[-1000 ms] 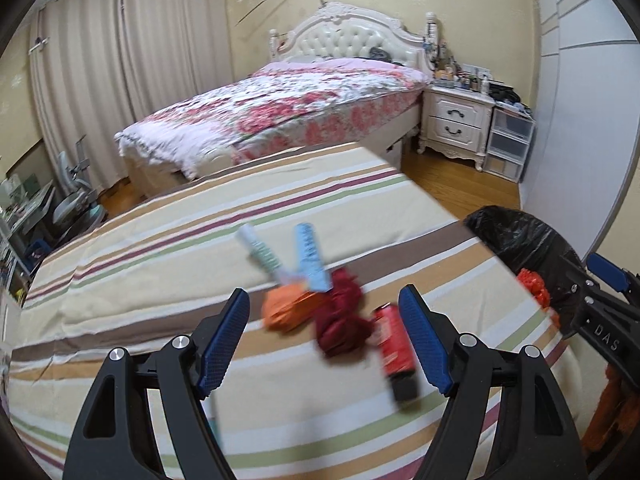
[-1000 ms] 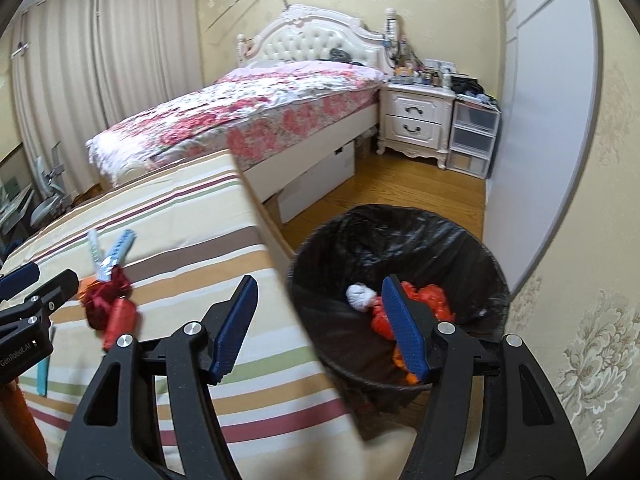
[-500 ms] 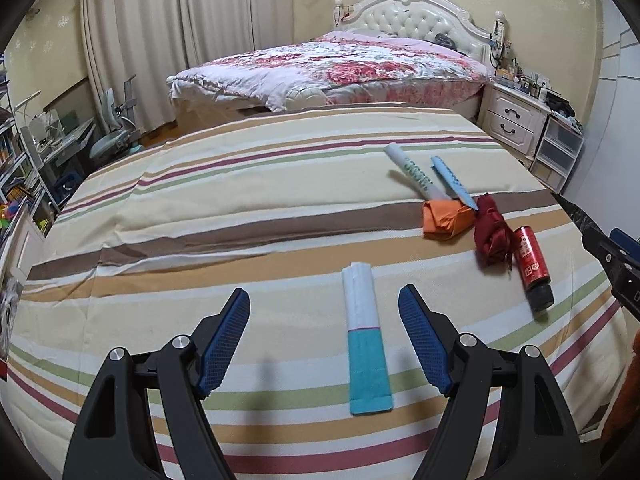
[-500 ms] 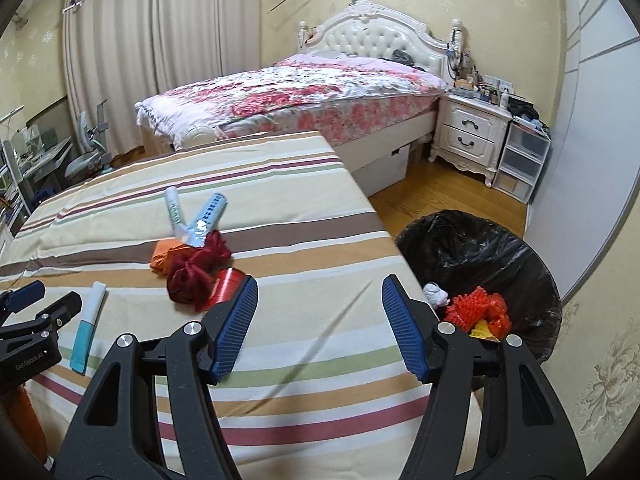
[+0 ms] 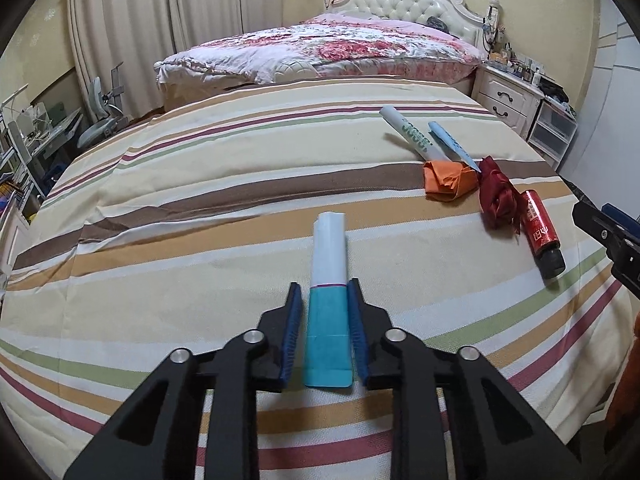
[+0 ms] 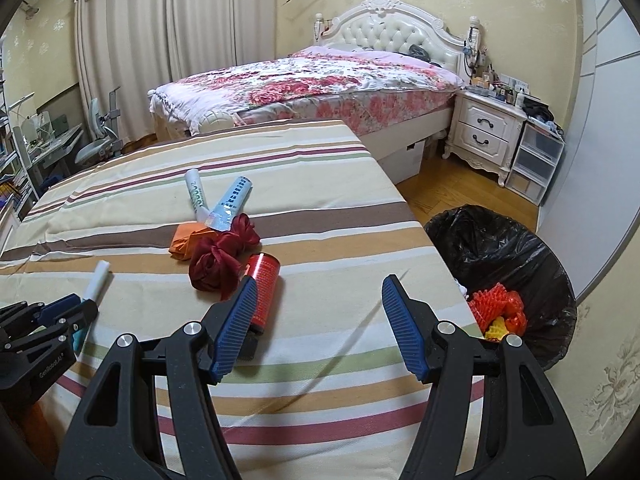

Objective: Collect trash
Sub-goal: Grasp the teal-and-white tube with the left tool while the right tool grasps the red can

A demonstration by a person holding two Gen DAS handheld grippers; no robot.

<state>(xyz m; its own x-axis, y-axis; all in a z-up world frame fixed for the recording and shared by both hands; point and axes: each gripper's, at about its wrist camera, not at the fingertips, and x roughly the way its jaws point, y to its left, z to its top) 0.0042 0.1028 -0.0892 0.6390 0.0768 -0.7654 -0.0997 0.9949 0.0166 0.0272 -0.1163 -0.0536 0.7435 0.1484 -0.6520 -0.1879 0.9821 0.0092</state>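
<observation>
On the striped bedspread (image 5: 200, 208), at six o'clock, the left gripper (image 5: 325, 330) has just been closing onto the teal-and-white tube (image 5: 328, 304), the right gripper (image 6: 316, 328) gapes empty, and the flattened tube could slip loose during lifting.

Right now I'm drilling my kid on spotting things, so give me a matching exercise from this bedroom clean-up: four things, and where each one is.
Things:
1. teal and white tube
2. red bottle
3. orange paper
4. bin

Places:
A. on the floor beside the striped bed
B. between the left tool's pads
C. against the dark red ribbon flower
D. under the ends of two tubes

Pairs: 1-B, 2-C, 3-D, 4-A
</observation>
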